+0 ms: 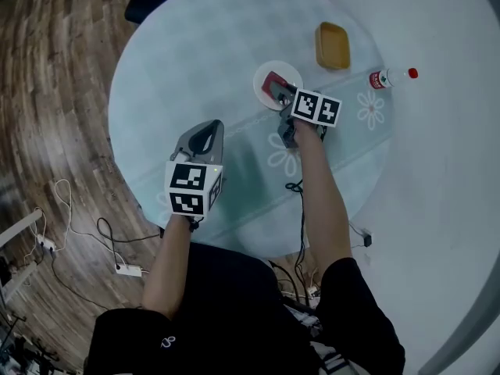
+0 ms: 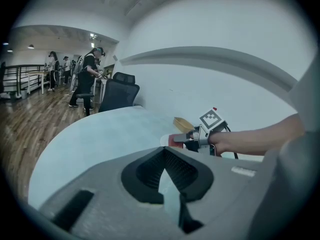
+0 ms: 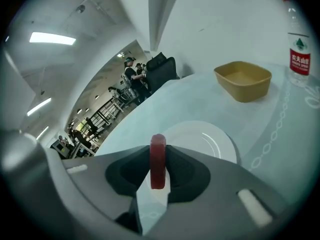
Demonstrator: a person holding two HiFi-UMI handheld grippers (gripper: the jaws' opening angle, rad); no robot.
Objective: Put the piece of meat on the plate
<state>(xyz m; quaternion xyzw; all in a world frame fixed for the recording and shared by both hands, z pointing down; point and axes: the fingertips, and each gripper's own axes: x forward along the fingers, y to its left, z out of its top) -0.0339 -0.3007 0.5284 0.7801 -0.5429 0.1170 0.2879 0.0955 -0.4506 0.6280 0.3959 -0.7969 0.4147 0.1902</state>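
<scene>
On the round table (image 1: 180, 61) in the head view lie one white plate (image 1: 263, 71), one tan tray (image 1: 333, 45) far and right of it, and one red-capped bottle (image 1: 391, 76) further right. The right gripper (image 1: 281, 92) reaches far-left over the plate with its claw clamped on the single piece of meat (image 1: 273, 80), a red slab above the plate's middle whose long axis runs roughly near to far. I cannot tell whether it touches the plate. The left gripper (image 1: 206, 129) hangs over the near left part of the table, well apart from the plate. From the left gripper view, its own claw is drawn together with nothing between, and beyond it the right gripper (image 2: 186, 140) comes in level from the right, the meat (image 2: 174, 141) at its tip over the plate (image 2: 164, 140), with the tray (image 2: 184, 124) just behind. One dark office chair (image 2: 119, 91) stands at the far edge, and several people stand far left. From the right gripper view, the claw is narrowly closed on the meat (image 3: 158, 161), which stands on edge with its thin side facing the camera and its long axis upright. Behind it lies the plate (image 3: 212, 140), then the tray (image 3: 243, 80) far right and the upright bottle (image 3: 299, 51) at the right edge.
</scene>
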